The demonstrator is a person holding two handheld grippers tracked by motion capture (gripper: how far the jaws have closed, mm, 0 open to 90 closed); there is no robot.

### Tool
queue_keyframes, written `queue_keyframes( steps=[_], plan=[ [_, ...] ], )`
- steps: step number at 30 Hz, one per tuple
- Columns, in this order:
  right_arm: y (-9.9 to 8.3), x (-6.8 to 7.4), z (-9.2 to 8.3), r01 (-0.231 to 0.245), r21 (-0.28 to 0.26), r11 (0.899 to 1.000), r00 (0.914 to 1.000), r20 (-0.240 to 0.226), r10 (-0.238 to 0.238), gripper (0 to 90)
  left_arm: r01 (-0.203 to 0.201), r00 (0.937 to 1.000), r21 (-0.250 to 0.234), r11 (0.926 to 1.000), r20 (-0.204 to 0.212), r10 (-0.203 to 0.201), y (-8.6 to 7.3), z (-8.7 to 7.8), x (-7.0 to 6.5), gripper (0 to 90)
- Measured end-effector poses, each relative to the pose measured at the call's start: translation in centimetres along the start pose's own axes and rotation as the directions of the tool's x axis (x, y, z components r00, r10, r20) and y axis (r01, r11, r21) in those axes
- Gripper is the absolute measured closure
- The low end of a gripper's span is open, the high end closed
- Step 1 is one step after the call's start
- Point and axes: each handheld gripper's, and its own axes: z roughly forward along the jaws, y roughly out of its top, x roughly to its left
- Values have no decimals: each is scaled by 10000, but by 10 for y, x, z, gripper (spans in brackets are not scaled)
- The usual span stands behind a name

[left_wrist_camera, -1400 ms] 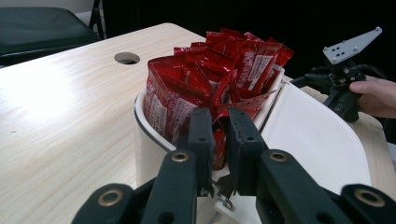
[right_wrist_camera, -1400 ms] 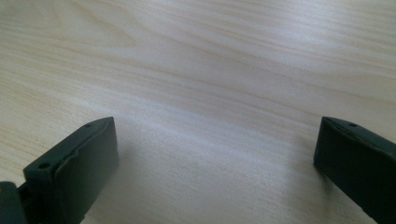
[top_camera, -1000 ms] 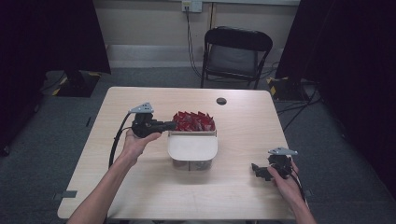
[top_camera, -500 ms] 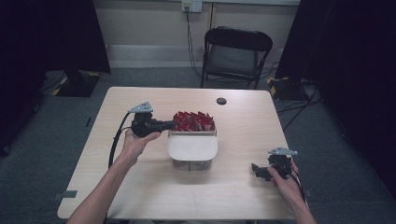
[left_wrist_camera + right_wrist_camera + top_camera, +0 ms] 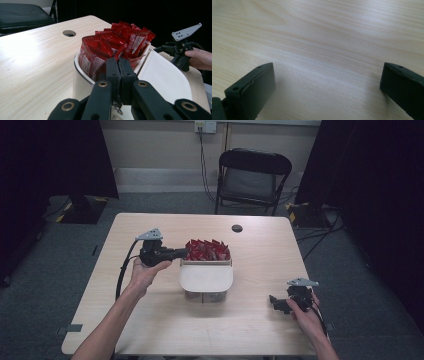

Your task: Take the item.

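My left tool [image 5: 184, 252] is clamped on a red packet [image 5: 100, 53] at the near-left rim of the white container [image 5: 206, 279], mid-table, and hasn't lifted it. The other red packets [image 5: 209, 249] stand packed inside, so emptying has barely begun. My right tool [image 5: 278, 303] rests open and empty near the table's front-right corner. Nothing has shifted since a second ago.

Your forearms are bare; each black gripper — left gripper [image 5: 183, 252], right gripper [image 5: 274, 301] — carries a grey three-cornered plate and brass-ringed screws.
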Motion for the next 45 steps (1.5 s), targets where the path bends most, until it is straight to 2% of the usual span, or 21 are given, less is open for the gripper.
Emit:
queue_keyframes(
  steps=[6,7,17,23,45],
  plan=[
    [0,0,0,11,1,10000,10000,-10,-11,0,16,10000,-82,10000,-37,-17,1,-2,0,884],
    [0,0,0,12,4,10000,10000,-8,-12,0,54,9999,-151,9999,-152,-56,2,-4,-1,885],
    [0,0,0,8,5,10000,10000,-9,-8,0,22,9996,-543,9985,-291,-38,8,-17,-3,887],
    [0,0,0,9,7,10000,10000,-7,-9,0,-168,9995,-681,9975,-283,149,15,-23,-7,887],
    [0,0,0,11,6,10000,10000,-8,-11,0,-229,9995,-1178,9928,-261,200,24,-35,-11,887]
  ],
)
